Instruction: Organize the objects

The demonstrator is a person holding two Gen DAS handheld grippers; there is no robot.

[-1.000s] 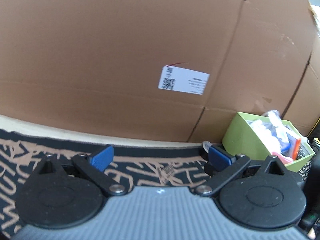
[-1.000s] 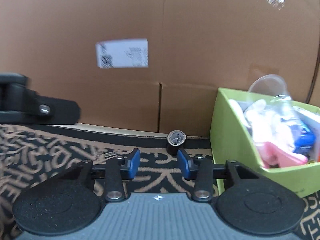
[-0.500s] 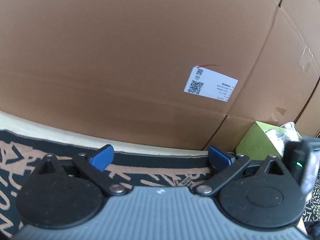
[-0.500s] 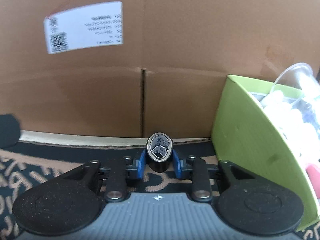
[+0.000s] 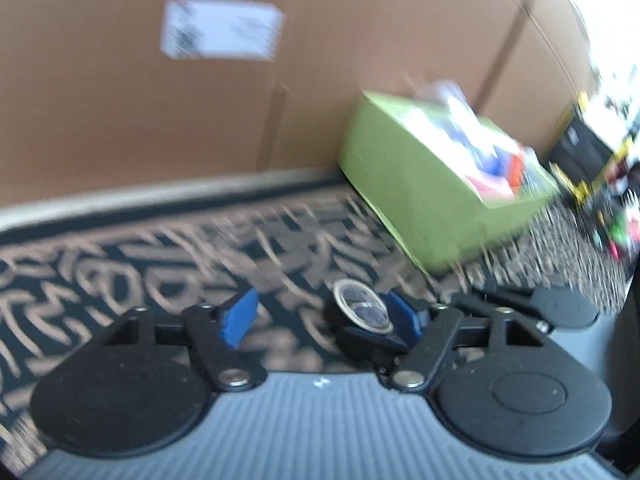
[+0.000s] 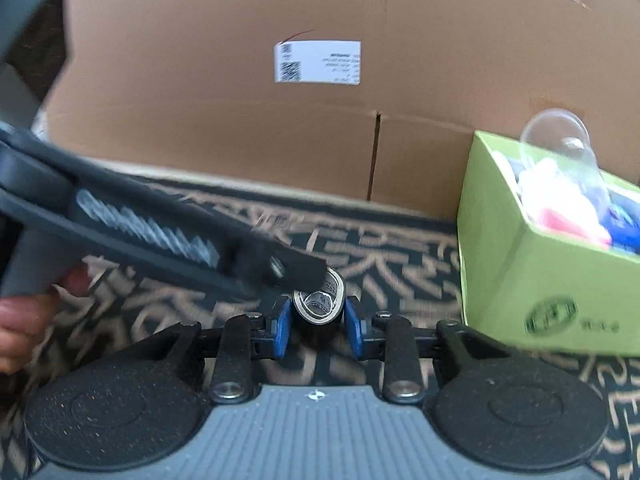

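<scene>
Gripping a small black roll (image 6: 319,307), right claw (image 6: 319,326) narrow, left claw (image 5: 320,316) closing, half-open beside it.

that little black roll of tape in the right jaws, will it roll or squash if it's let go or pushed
The black tape roll is round, so it would probably roll across the patterned mat if released on its curved side. It keeps its ring shape between the right gripper pads, so it likely resists squashing. It looks small with a hollow core, so probably light.

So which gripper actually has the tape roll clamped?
The right gripper: both pads press the tape roll. The left gripper, jaws just closing around it, shows a gap.
</scene>
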